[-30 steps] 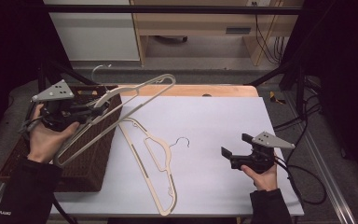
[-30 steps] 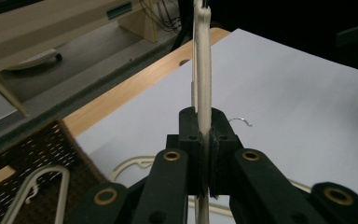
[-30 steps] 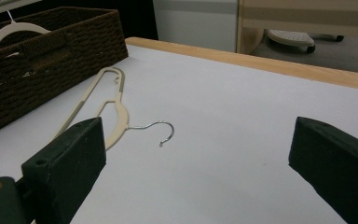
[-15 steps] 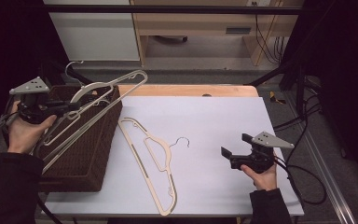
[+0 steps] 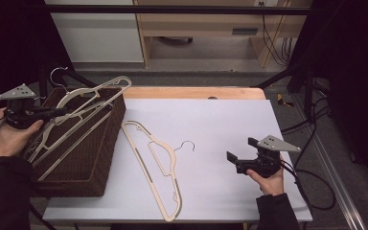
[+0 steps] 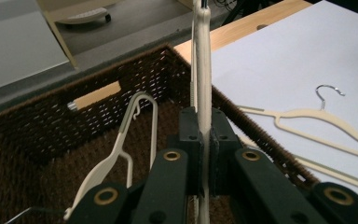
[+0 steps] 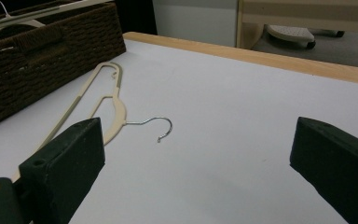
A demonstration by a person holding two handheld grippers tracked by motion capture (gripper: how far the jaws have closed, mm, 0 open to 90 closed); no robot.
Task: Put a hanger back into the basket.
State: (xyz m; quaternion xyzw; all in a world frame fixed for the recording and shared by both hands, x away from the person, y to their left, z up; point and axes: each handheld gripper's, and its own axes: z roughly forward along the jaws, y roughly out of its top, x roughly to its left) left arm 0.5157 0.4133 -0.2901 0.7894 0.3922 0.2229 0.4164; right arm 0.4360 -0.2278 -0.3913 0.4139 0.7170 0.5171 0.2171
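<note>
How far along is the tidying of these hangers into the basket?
One hanger already lies inside the basket. The left gripper is shut on a second hanger, holding it over the basket. A third hanger lies on the table; the right gripper waits open beside it.

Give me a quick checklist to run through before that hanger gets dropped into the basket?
1. Left gripper clamped on the held cream plastic hanger: ok.
2. Held hanger above the dark brown woven wicker basket: ok.
3. Room inside the basket: ok, though another cream hanger already lies there.
4. Held hanger's metal hook free of the basket rim: cannot tell.
5. Right gripper open and empty: ok.
6. Cream hanger lying on the white table unobstructed for the following pick: ok.
</note>
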